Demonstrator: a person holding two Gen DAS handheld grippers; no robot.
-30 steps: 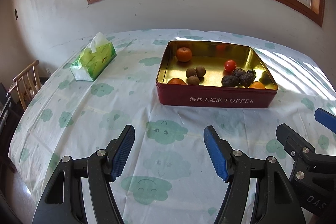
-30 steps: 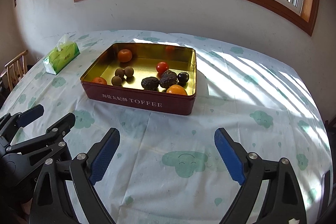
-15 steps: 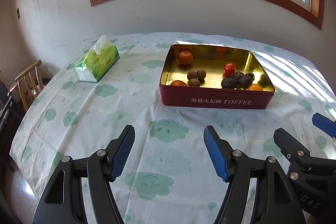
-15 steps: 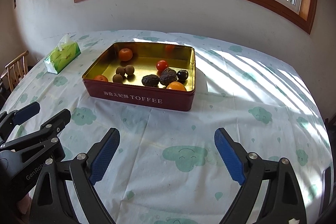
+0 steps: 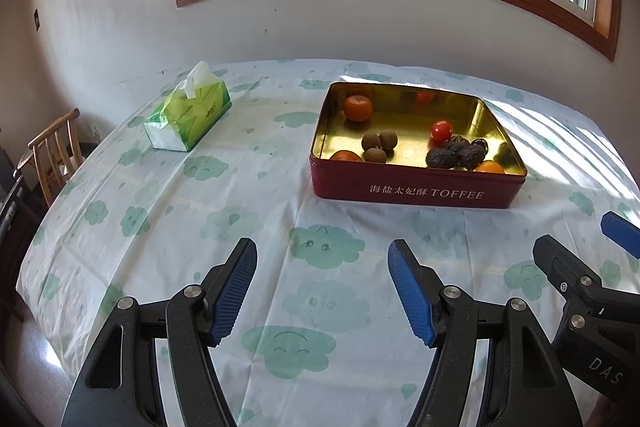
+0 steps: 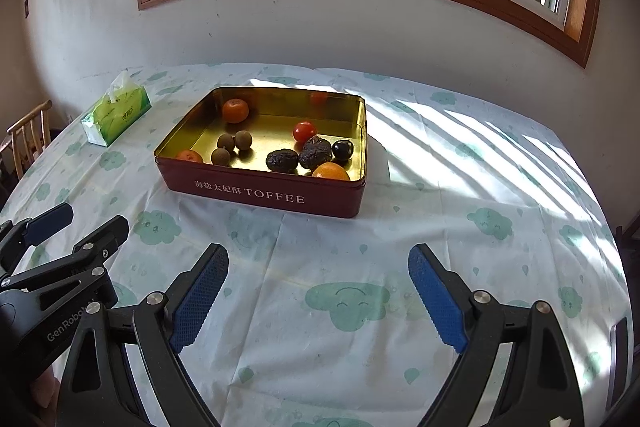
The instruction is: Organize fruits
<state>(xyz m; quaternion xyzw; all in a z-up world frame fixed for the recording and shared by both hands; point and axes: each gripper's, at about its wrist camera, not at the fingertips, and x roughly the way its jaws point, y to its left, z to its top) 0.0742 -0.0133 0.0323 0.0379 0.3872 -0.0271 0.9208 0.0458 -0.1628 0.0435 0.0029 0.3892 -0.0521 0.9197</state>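
Now both tongs apart, empty | I hold left gripper (image 5: 322,287) and right gripper (image 6: 318,301) near table's front edge | reach red rectangular metal toffee tin (image 6: 264,193) from above, pinch one round fruit gently

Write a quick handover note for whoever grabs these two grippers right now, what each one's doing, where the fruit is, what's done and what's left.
Left gripper: open, nothing held, above the cloud-print tablecloth, short of the tin.
Right gripper: open, nothing held, also short of the tin.
Fruit: all visible pieces lie in the red TOFFEE tin with gold inside: three orange mandarins, three small brown round fruits, a red tomato, dark wrinkled fruits and a shiny black one.
Green tissue pack sits at the far left.
Done: no sorting visible; kinds are mixed.
Left: group the fruit; no second container is in view.
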